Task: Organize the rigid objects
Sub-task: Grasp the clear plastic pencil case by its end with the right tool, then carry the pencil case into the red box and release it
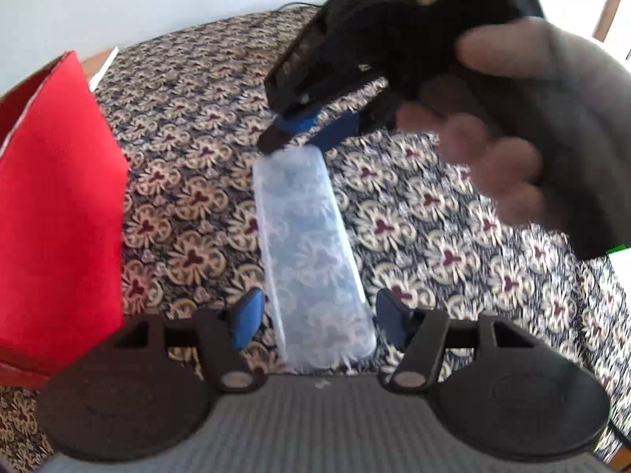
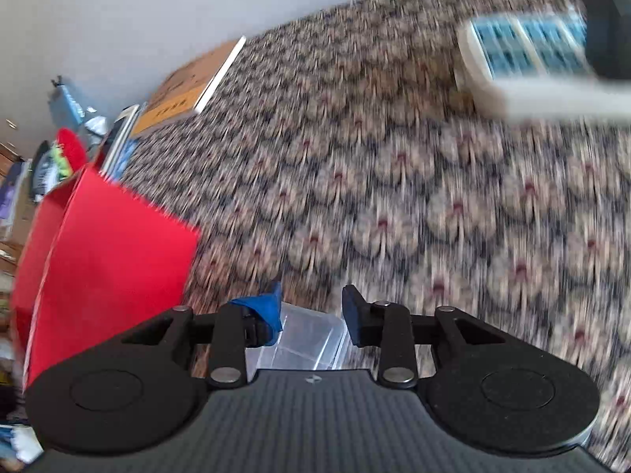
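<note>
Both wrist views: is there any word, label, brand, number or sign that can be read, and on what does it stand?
No text can be read in either view.
Brown cardboard box: a row of dark printed marks on its top face, too small and blurred to read.
Red box: plain faces, no print visible.
Clear plastic case: no label visible.
White tray with blue cells: smeared by motion, nothing legible.

A surface covered in a dark floral-patterned cloth (image 1: 189,126) carries everything. A clear plastic case (image 1: 311,260) lies flat on it, running lengthwise straight ahead of the left gripper (image 1: 319,317) and between its fingers. A red box (image 1: 59,216) stands on the cloth to that gripper's left. A white tray with blue compartments (image 2: 528,51), blurred, sits far ahead to the right gripper's right.
</note>
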`<state>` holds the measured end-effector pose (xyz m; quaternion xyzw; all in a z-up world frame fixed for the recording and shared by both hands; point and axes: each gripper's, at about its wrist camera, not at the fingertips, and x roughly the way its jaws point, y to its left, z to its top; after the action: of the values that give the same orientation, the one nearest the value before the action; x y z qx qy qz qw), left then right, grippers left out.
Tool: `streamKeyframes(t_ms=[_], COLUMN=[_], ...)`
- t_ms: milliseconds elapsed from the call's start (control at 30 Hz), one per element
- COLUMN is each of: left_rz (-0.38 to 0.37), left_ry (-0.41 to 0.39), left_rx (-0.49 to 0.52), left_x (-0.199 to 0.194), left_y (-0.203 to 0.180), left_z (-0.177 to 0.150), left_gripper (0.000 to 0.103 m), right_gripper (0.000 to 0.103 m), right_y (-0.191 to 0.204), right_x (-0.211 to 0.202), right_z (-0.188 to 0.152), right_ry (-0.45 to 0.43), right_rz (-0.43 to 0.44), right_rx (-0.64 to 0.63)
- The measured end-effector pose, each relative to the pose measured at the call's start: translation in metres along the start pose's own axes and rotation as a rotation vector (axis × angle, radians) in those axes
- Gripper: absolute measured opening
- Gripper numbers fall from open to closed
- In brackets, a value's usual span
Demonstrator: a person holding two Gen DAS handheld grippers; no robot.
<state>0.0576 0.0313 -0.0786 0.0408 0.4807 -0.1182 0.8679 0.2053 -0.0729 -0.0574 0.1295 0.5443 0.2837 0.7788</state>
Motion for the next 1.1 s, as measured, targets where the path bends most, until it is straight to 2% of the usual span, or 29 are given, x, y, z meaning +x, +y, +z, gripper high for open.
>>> streamKeyframes(t_ms=[167,267,467,600,700,800,900,1100], left_rz=[-0.013,0.01,0.01,0.002,-0.005,-0.025,-0.033,-0.094], left_ry=[0.022,0.028,0.029,0.027,0.018,0.015,0.024,0.016], left_rx=[0.026,0.064,0.064,0.039,0.022,0.015,-0.01,-0.101], left_x=[-0.006,-0.008,-0.01,-0.011,-0.013,-0.016,-0.017,-0.033], left_y=[-0.01,-0.017,-0.024,-0.025,-0.026,-0.027,-0.024,-0.011], left_z=[-0.02,-0.028,-0.033,-0.035,-0.037,-0.038,-0.038,-0.041], left_gripper=[0.064,0.064,0.064,0.064,0.064,0.05,0.05,0.05], right_gripper=[0.017,0.017,0.02,0.021,0.021,0.021,0.022,0.024], right_y=[-0.004,-0.003,-0.031,-0.036,-0.03,-0.023,-0.015,-0.016], right_x=[-0.016,-0.028,-0.058,-0.065,-0.063,-0.051,-0.049,-0.053], right_z=[-0.038,-0.06,-0.087,-0.102,-0.117,-0.129,-0.135,-0.146], right_ry=[0.018,-0.012,-0.134,-0.089,-0.067,-0.044,-0.069,-0.058], right_rz=[0.052,0.062,0.085,0.141,0.14,0.156,0.154,0.206], right_rx=[0.011,0.006,0.208,0.251,0.24,0.246,0.228,0.28])
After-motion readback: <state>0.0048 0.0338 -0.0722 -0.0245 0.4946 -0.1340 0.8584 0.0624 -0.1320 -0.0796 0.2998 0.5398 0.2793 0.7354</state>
